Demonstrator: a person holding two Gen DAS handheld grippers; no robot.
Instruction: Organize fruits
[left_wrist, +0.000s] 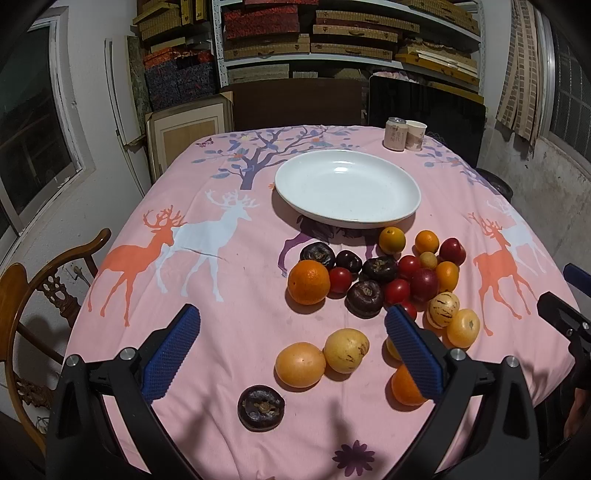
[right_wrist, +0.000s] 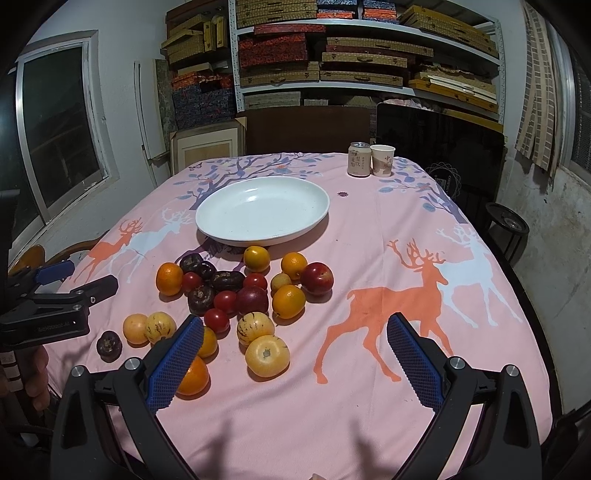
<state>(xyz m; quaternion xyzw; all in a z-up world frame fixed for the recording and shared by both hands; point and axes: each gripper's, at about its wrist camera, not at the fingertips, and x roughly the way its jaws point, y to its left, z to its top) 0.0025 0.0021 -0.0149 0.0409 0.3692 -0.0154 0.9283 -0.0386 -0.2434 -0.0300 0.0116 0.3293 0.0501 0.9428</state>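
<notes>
An empty white plate (left_wrist: 347, 186) (right_wrist: 262, 210) sits on the pink deer-print tablecloth (left_wrist: 221, 295) (right_wrist: 369, 258). In front of it lies a heap of fruit: oranges (left_wrist: 308, 281) (right_wrist: 288, 301), red tomatoes (left_wrist: 397, 290) (right_wrist: 217, 320), dark mangosteens (left_wrist: 364, 298) (right_wrist: 201, 299), striped yellow melons (left_wrist: 442, 309) (right_wrist: 255, 328) and yellow fruits (left_wrist: 300, 364) (right_wrist: 267, 355). One mangosteen (left_wrist: 260, 407) (right_wrist: 109, 346) lies apart near the front edge. My left gripper (left_wrist: 291, 347) hangs open above the near fruits. My right gripper (right_wrist: 295, 362) is open over bare cloth to the right of the heap.
A drink can (left_wrist: 395, 133) (right_wrist: 358, 159) and a paper cup (left_wrist: 415, 135) (right_wrist: 382, 160) stand at the table's far right. A wooden chair (left_wrist: 40, 291) stands at the left edge. Shelves of boxes (right_wrist: 332, 55) fill the back wall.
</notes>
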